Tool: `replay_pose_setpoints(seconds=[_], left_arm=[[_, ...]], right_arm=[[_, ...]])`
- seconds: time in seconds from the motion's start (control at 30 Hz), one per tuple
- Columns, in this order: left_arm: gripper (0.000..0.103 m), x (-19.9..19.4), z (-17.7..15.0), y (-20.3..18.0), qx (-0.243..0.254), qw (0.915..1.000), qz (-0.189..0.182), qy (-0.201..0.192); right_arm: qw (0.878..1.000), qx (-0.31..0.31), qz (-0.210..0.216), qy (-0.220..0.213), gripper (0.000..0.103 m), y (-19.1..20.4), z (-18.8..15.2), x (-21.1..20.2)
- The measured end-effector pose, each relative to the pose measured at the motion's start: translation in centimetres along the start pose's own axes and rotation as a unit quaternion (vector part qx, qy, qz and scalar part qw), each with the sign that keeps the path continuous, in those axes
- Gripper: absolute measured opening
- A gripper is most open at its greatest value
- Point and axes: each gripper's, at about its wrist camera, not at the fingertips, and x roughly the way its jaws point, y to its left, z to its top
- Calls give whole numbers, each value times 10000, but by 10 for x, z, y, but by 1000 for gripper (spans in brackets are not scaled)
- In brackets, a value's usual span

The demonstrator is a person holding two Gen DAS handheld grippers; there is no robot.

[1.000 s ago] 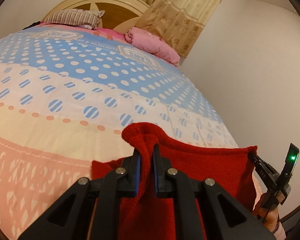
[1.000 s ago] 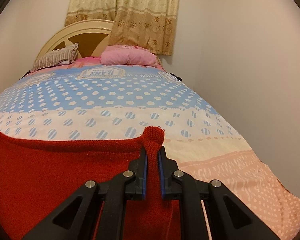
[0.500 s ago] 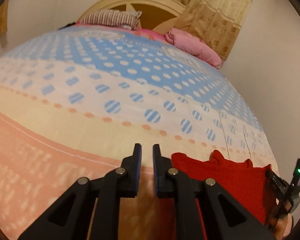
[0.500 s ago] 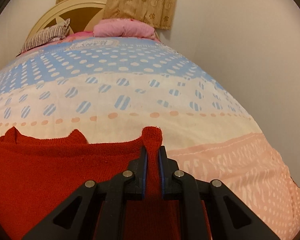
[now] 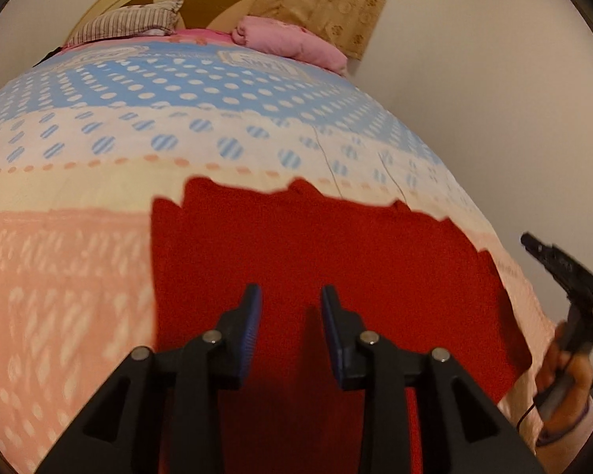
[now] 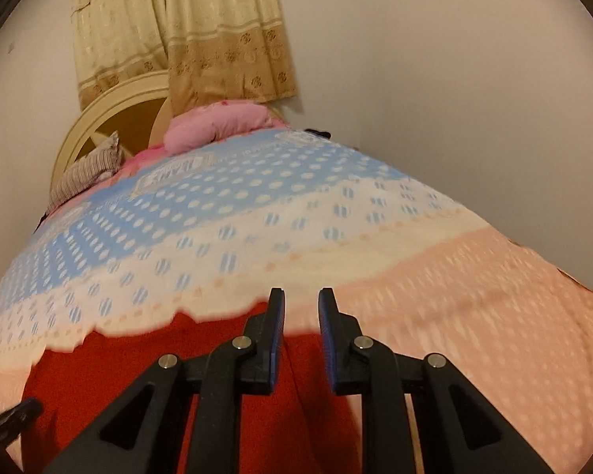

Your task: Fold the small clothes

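A red knitted garment (image 5: 316,252) lies spread flat on the bedspread (image 5: 99,181) near the foot of the bed. My left gripper (image 5: 291,296) is open and empty, just above the garment's near part. In the right wrist view the garment (image 6: 146,359) shows at the lower left. My right gripper (image 6: 300,300) is open and empty over the garment's right edge. The right gripper also shows at the right edge of the left wrist view (image 5: 569,276), held in a hand.
The bedspread has blue, cream and peach dotted bands. A pink folded blanket (image 5: 292,41) and a striped pillow (image 5: 130,23) lie by the headboard (image 6: 110,118). A curtain (image 6: 201,35) hangs behind. A wall (image 5: 494,79) runs along the bed's right side.
Both grippers have let go of the red garment and opened. It now lies flat on the bed. The right gripper has lifted and tilted.
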Motion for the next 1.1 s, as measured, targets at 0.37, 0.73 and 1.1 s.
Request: replay_pose_setpoints(seconds=[0.37,0.73,1.1], left_arm=[[46,-10,-41,-38,948,9920,823,-126],[47,-7,-49,-45,1195,9853,1219,-116],[56,-24,-62,-45,1018,9882,1133,-131]], right_arm=[[9862,-1124,410,1141,18,27,-105,-22],[9887,-1113,120,995,18,18,-115,-42],[9891,-1160,-56,910,18,13,-140,-58]])
